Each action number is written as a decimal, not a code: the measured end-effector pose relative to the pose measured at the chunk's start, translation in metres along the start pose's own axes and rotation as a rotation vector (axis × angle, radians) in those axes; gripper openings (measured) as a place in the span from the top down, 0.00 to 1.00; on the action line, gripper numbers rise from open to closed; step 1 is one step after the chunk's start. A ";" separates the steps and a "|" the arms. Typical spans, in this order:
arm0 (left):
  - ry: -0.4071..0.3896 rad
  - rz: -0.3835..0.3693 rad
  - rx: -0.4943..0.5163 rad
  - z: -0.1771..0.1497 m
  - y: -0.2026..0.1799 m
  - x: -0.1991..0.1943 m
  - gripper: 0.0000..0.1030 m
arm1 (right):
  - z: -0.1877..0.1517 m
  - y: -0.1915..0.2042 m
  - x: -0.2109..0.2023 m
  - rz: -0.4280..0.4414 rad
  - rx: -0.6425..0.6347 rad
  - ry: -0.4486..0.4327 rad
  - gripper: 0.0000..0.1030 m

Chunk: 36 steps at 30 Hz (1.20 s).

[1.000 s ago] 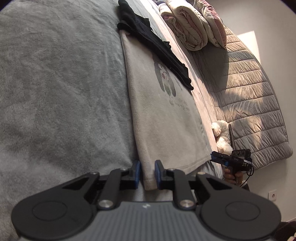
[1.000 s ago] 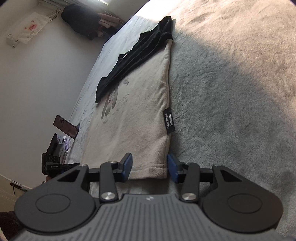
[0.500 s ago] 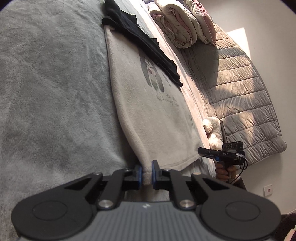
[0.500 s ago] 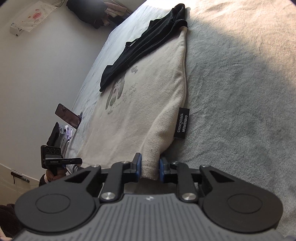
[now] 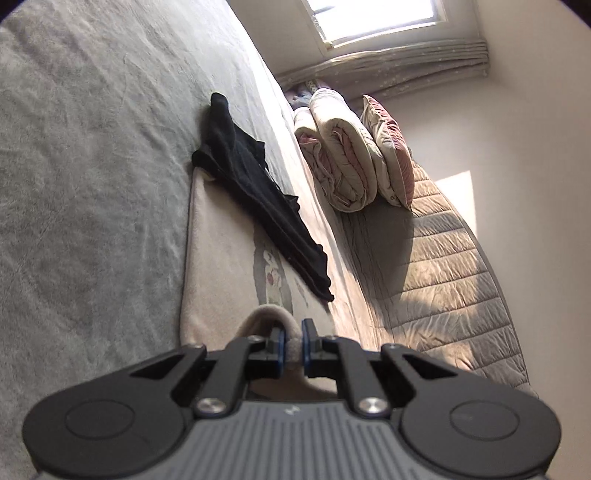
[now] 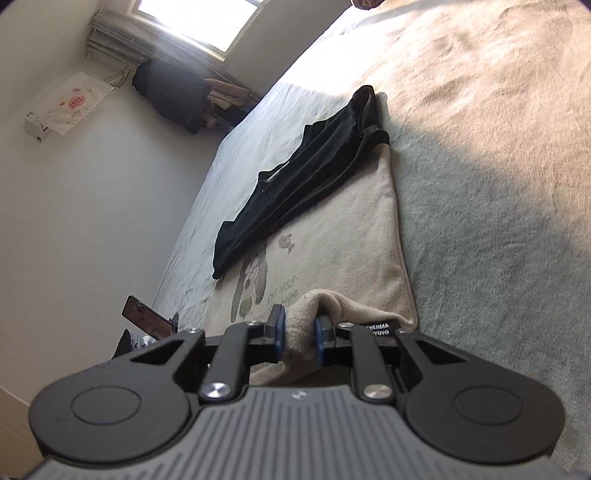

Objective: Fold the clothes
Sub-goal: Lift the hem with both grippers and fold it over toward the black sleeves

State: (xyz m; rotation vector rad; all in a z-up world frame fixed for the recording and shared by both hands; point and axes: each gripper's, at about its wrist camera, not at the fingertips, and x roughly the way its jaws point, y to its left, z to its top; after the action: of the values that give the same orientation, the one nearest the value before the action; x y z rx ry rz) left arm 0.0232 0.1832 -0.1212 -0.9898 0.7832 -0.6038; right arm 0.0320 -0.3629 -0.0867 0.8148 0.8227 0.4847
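Note:
A cream fleece garment (image 5: pixel 221 258) (image 6: pixel 332 243) with a printed cartoon lies flat on the grey bed cover (image 5: pixel 81 166) (image 6: pixel 498 184). My left gripper (image 5: pixel 291 343) is shut on a lifted near corner of it. My right gripper (image 6: pixel 299 338) is shut on the other near corner, beside a black label (image 6: pixel 380 329). Both corners are raised and curl forward over the garment. A black garment (image 5: pixel 258 206) (image 6: pixel 306 184) lies in a long strip across the cream one's far part.
A rolled duvet (image 5: pixel 340 162) and a pillow (image 5: pixel 391 151) sit on a quilted mattress (image 5: pixel 443 280) to the right in the left wrist view. A phone (image 6: pixel 146 319) stands at the bed's left edge. Dark clothes (image 6: pixel 173 92) hang below the window (image 6: pixel 199 18).
Both grippers closed on the cream garment's near corners, then lifted and carried them forward over it. The other gripper has left each view.

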 end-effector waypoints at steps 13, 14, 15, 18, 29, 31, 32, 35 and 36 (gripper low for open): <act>-0.151 0.161 -0.161 0.039 0.011 0.059 0.91 | 0.043 -0.020 0.048 -0.097 0.221 -0.103 0.81; -0.151 0.160 -0.164 0.041 0.011 0.061 0.90 | 0.046 -0.021 0.049 -0.092 0.233 -0.107 0.81; -0.153 0.162 -0.150 0.043 0.009 0.061 0.88 | 0.048 -0.022 0.050 -0.086 0.237 -0.113 0.81; -0.159 0.169 -0.108 0.049 0.004 0.060 0.85 | 0.053 -0.025 0.051 -0.064 0.258 -0.133 0.79; -0.146 0.256 0.107 0.065 -0.019 0.062 0.70 | 0.063 -0.043 0.033 0.041 0.370 -0.202 0.72; -0.105 0.287 0.188 0.063 -0.022 0.066 0.70 | 0.061 -0.040 0.026 0.021 0.349 -0.242 0.63; -0.092 0.293 0.216 0.063 -0.024 0.067 0.70 | 0.060 -0.038 0.023 0.012 0.338 -0.262 0.59; -0.075 0.341 0.310 0.063 -0.030 0.067 0.70 | 0.061 -0.032 0.017 -0.023 0.281 -0.308 0.57; -0.072 0.361 0.344 0.063 -0.032 0.066 0.70 | 0.062 -0.029 0.018 -0.051 0.245 -0.317 0.57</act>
State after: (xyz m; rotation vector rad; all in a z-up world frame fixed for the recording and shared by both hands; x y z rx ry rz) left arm 0.1092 0.1508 -0.0914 -0.5343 0.7416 -0.3694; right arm 0.0940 -0.3959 -0.0917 1.0633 0.6123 0.2025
